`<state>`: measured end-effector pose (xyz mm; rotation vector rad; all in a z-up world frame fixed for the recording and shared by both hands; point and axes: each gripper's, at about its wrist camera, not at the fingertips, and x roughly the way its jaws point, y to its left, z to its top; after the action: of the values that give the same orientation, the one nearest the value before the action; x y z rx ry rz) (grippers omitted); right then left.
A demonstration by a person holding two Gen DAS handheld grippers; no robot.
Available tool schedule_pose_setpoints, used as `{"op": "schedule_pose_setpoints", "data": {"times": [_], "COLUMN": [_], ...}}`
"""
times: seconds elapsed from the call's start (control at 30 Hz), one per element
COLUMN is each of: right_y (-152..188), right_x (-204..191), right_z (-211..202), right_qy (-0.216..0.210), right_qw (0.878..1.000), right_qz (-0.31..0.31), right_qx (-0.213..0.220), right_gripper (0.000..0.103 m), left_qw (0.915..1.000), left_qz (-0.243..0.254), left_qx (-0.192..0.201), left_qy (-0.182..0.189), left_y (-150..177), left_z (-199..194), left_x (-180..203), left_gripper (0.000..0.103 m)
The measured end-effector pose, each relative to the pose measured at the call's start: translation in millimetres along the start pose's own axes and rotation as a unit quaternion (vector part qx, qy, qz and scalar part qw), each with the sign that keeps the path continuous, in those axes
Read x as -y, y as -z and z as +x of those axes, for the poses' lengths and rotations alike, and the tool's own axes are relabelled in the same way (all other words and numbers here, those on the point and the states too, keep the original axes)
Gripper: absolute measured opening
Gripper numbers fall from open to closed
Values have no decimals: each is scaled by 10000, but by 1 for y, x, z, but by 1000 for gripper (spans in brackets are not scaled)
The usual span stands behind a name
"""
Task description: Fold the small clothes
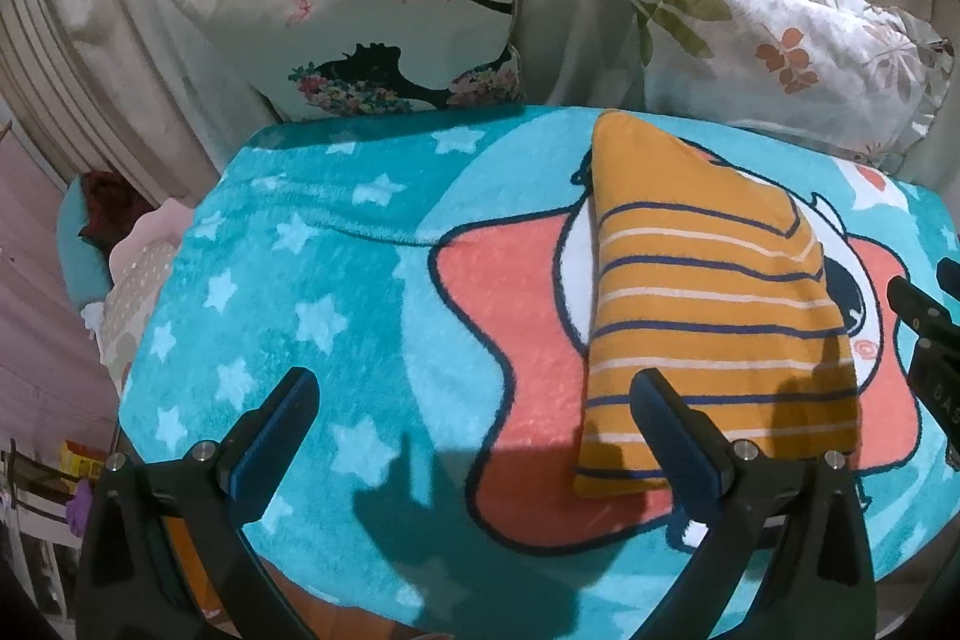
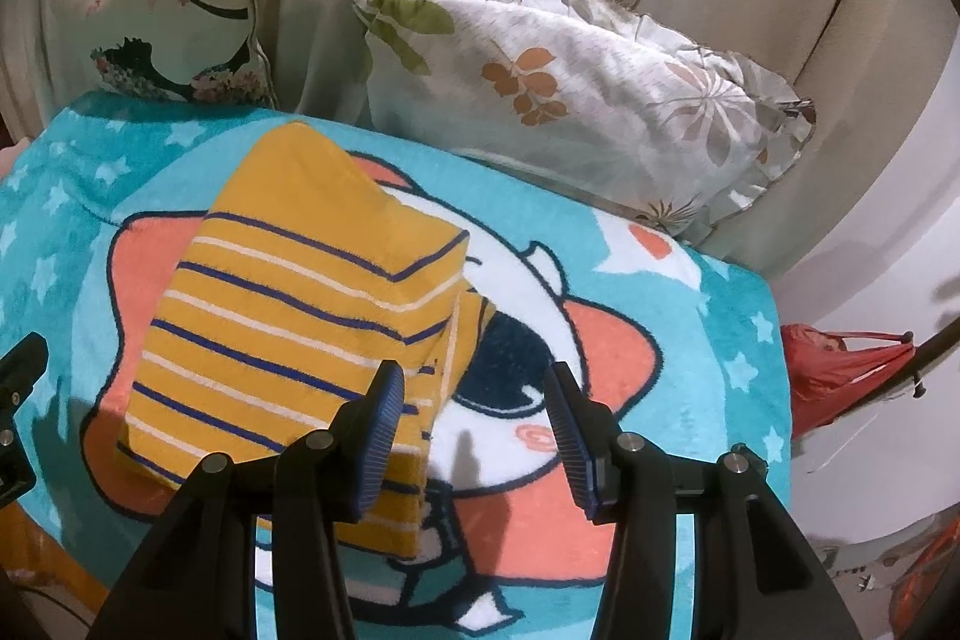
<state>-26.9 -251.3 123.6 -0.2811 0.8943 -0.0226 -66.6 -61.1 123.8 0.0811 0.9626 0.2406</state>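
Observation:
A folded orange garment with blue and white stripes (image 1: 708, 292) (image 2: 288, 310) lies flat on a teal star-print blanket (image 1: 330, 280) (image 2: 690, 316). My left gripper (image 1: 474, 379) stands wide open above the blanket, with its right finger over the garment's near edge and nothing between the fingers. My right gripper (image 2: 473, 371) is open too. Its left finger is in front of the garment's near right corner, and only blanket shows in the gap. Neither gripper holds the cloth. Each gripper shows at the edge of the other's view: the right one (image 1: 924, 322), the left one (image 2: 18, 382).
Two cushions lean on the beige sofa back behind the blanket: a white one with a black silhouette print (image 1: 372, 10) (image 2: 162, 10) and a floral frilled one (image 1: 792, 46) (image 2: 576, 94). A red bag (image 2: 840, 370) hangs off the right. More cloth is piled at the left (image 1: 138, 268).

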Motion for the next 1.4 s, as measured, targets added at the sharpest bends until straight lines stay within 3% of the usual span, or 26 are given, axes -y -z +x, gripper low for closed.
{"op": "schedule_pose_setpoints", "data": {"times": [0.53,0.8,0.87,0.93,1.07,1.4], "right_y": [3,-4,-11,-15,-13,4], "right_x": [-1,-3,-11,-21,-28,-7], "right_z": [22,38,49,69,110,67], "right_qy": [-275,-836,-953,-1041,-1210,-1360], "right_qw": [9992,9962,9953,9943,9907,9886], "right_qz": [43,187,147,70,144,512], "right_qx": [-295,-171,-101,-197,-597,-399], "right_gripper": [52,52,49,39,39,41], "left_qw": [9999,9994,9992,9990,9986,9998], "left_qz": [-30,-146,-162,-161,-187,-90], "left_qx": [-119,-203,-193,-187,-185,-33], "left_qy": [-27,-233,-304,-382,-467,-199], "left_y": [1,13,17,21,27,38], "left_z": [6,7,4,0,-5,-15], "left_x": [1,-7,-9,-11,-17,-21], "left_gripper": [103,103,103,103,103,103]}}
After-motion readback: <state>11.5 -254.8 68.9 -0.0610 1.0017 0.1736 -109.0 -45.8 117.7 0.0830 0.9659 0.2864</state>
